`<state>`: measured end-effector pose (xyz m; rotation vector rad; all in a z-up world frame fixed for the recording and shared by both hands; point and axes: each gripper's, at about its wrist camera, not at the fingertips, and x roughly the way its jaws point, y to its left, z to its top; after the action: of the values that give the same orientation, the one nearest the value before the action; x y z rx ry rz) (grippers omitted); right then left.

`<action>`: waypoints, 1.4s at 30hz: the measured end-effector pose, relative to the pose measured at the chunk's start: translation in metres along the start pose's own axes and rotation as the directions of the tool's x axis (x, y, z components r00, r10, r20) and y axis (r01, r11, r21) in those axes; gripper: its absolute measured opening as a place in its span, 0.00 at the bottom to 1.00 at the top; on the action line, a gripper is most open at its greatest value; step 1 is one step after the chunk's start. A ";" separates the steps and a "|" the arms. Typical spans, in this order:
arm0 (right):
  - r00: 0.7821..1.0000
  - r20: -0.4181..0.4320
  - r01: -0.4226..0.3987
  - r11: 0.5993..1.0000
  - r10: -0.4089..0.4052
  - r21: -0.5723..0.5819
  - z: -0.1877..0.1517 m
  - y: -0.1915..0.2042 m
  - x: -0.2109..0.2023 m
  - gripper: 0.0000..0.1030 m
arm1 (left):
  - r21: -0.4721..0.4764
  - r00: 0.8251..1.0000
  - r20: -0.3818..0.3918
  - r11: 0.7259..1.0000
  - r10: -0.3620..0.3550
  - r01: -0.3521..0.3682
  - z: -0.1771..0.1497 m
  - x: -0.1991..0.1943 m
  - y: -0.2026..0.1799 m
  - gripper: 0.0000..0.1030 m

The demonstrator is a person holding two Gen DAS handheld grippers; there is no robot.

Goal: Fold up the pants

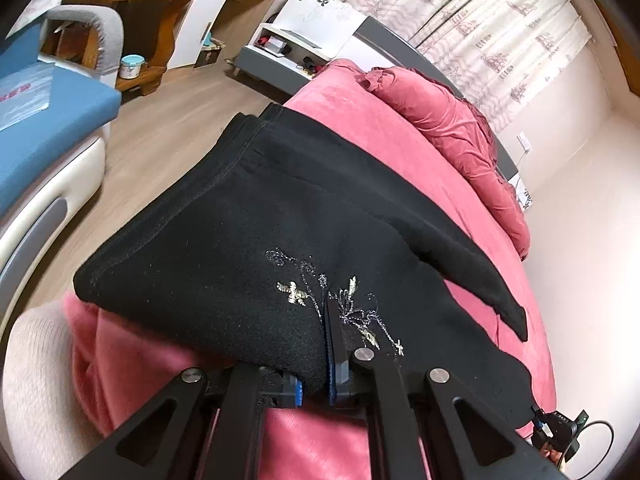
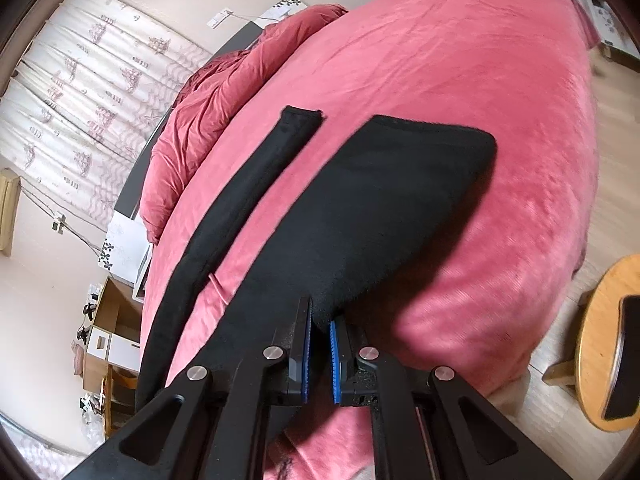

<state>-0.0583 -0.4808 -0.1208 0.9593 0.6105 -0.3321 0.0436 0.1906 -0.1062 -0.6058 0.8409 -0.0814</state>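
Black pants (image 1: 248, 216) with gold and silver embroidery lie across a pink bed (image 1: 472, 216). My left gripper (image 1: 326, 332) is shut on the pants' near edge by the embroidery, and the cloth is lifted and draped over it. In the right wrist view, my right gripper (image 2: 320, 320) is shut on the near edge of a wide black pant leg (image 2: 384, 208), which is raised above the bed (image 2: 500, 80). The other leg (image 2: 240, 200) runs as a narrow strip to its left, flat on the cover.
A bunched pink duvet (image 1: 448, 120) lies by the grey headboard. A blue sofa (image 1: 48, 120), wooden desk (image 1: 160, 12) and white nightstand (image 1: 296, 44) stand beyond the bed. A round wooden stool (image 2: 608, 340) is on the floor at right.
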 end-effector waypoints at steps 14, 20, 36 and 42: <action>0.987 0.044 0.145 0.978 -0.153 0.149 -0.006 -0.047 -0.015 0.28 | -0.095 0.973 0.074 0.973 0.219 -0.212 -0.014 -0.025 0.015 0.24; 0.932 0.273 0.247 0.969 -0.238 0.003 0.013 -0.016 -0.055 0.38 | -0.115 0.915 0.220 0.940 0.338 -0.320 -0.001 -0.055 0.003 0.25; 0.997 -0.075 -0.023 0.997 0.018 -0.076 0.093 0.067 0.125 0.46 | 0.094 0.950 -0.223 0.965 -0.220 0.246 0.022 0.143 -0.173 0.36; 0.997 -0.063 -0.031 0.996 0.036 0.078 0.124 0.050 0.169 0.48 | -0.038 0.928 -0.266 0.964 -0.262 0.261 0.040 0.205 -0.193 0.47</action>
<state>0.1425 -0.5579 -0.1398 1.0565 0.6439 -0.2976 0.2426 -0.0125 -0.1214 -0.7172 1.0186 -0.4142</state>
